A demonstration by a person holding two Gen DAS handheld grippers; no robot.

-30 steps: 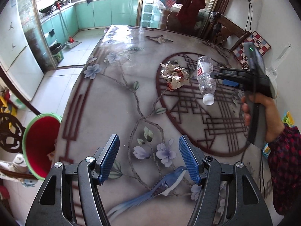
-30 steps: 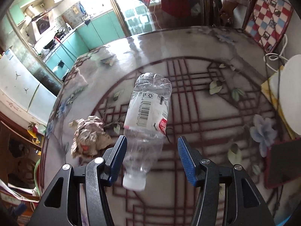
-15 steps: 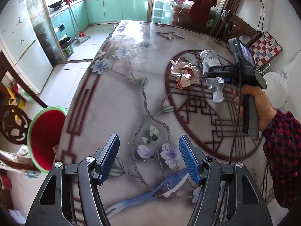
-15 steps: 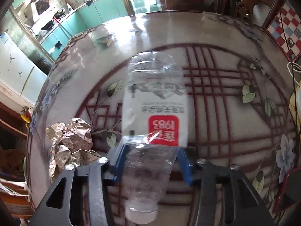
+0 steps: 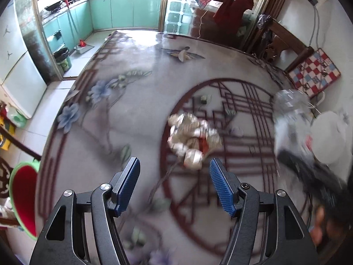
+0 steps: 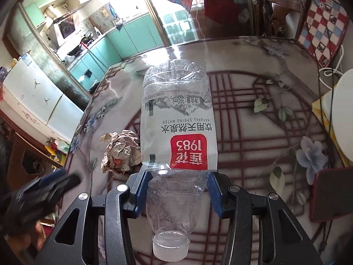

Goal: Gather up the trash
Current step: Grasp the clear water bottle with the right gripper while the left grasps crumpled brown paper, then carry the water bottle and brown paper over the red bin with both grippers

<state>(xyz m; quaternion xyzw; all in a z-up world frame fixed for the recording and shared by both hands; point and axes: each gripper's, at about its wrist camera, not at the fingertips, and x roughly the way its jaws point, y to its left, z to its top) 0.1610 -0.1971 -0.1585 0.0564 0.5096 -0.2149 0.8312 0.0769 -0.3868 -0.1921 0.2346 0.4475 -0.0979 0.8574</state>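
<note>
My right gripper (image 6: 176,193) is shut on an empty clear plastic water bottle (image 6: 177,130) with a white and red label, cap end towards the camera, held above the table. The bottle shows blurred at the right of the left wrist view (image 5: 289,119). A crumpled ball of paper (image 5: 193,140) lies on the painted table just ahead of my left gripper (image 5: 174,185), which is open and empty. The paper also shows left of the bottle in the right wrist view (image 6: 122,152). My left gripper shows blurred at the lower left of that view (image 6: 50,183).
A red bucket with a green rim (image 5: 23,196) stands on the floor off the table's left edge. A white round object (image 6: 342,114) and a red phone (image 6: 331,193) lie at the table's right side. A chair with a checked cushion (image 5: 313,75) stands at the far right.
My right gripper has closed on the bottle and lifted it. My left gripper has moved forward and right, so the paper ball now lies just ahead of its open fingers.
</note>
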